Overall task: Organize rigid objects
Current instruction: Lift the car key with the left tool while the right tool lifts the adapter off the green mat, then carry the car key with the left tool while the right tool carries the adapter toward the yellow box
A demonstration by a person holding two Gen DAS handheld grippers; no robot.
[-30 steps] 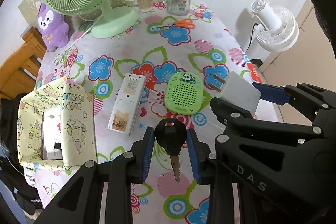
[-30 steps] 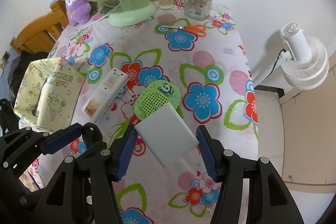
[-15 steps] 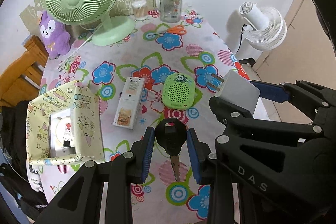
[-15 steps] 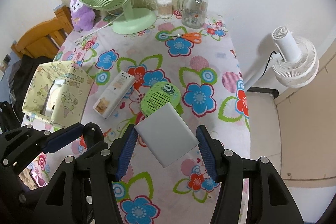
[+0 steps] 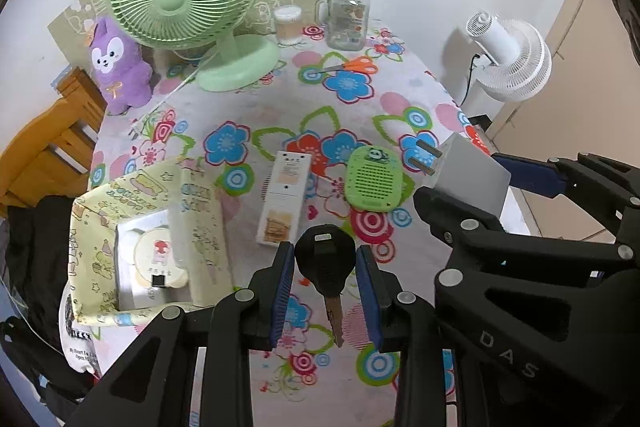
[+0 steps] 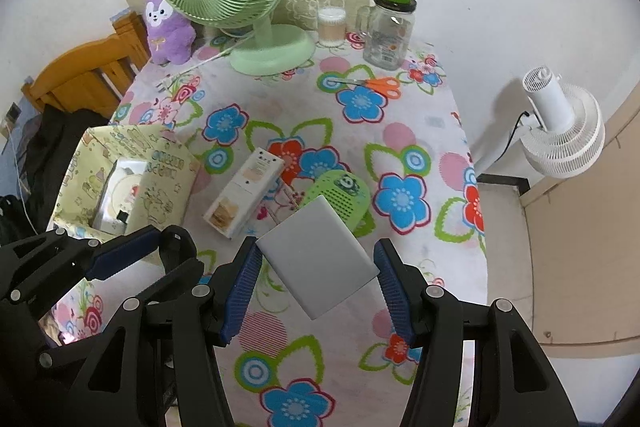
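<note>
Black key higher above tablecloth

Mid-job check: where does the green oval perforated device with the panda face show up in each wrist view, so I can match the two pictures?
Left wrist view: the green oval perforated device with the panda face lies on the floral tablecloth right of centre, beside the white rectangular remote.
Right wrist view: it sits at centre, its near part hidden behind the grey plug adapter.
Shared landmark: the orange-handled scissors beyond it.
</note>
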